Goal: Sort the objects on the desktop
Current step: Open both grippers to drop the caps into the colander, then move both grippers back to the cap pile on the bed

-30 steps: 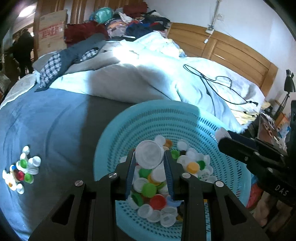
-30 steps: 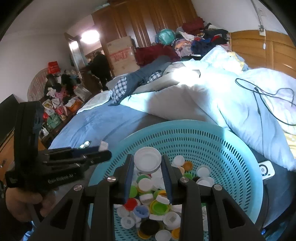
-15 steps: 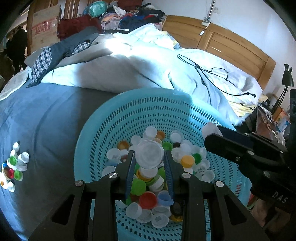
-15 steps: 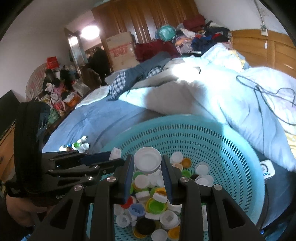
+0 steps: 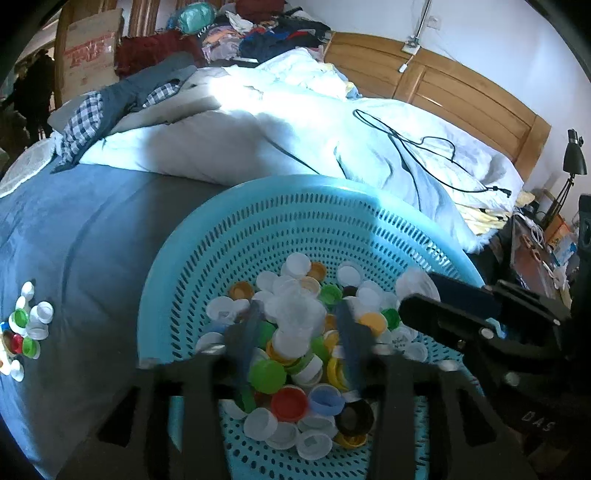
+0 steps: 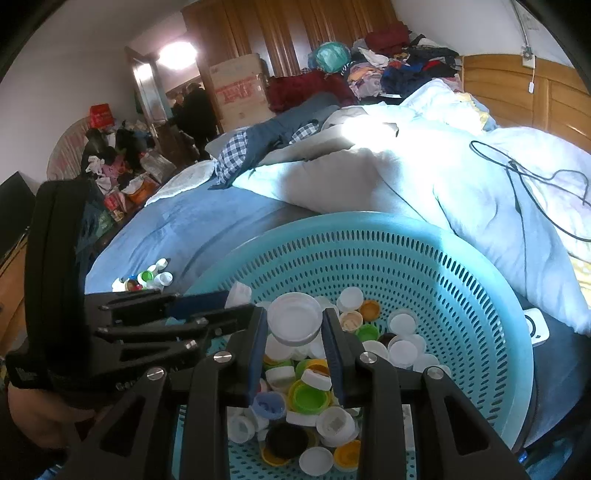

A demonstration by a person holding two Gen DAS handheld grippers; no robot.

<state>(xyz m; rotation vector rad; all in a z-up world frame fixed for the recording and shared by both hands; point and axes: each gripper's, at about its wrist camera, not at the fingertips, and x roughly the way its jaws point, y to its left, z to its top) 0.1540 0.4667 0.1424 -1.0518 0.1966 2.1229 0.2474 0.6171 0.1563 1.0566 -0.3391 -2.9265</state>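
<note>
A perforated basket [image 5: 229,236] is set on a bedsheet [image 5: 85,236], with a heap of bottle caps [image 5: 295,354] held in it. A smaller cluster of caps [image 5: 26,332] is laid on the sheet, well apart to the basket's left. Behind the basket a rumpled duvet [image 5: 258,140] is spread, a cable [image 5: 417,144] lying across it. Further back, clothes [image 5: 258,33] are piled beside a cardboard box [image 5: 90,48], left of a wooden headboard [image 5: 443,88].

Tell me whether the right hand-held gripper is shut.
Shut: the right hand-held gripper pinches a white cap over the basket.
</note>
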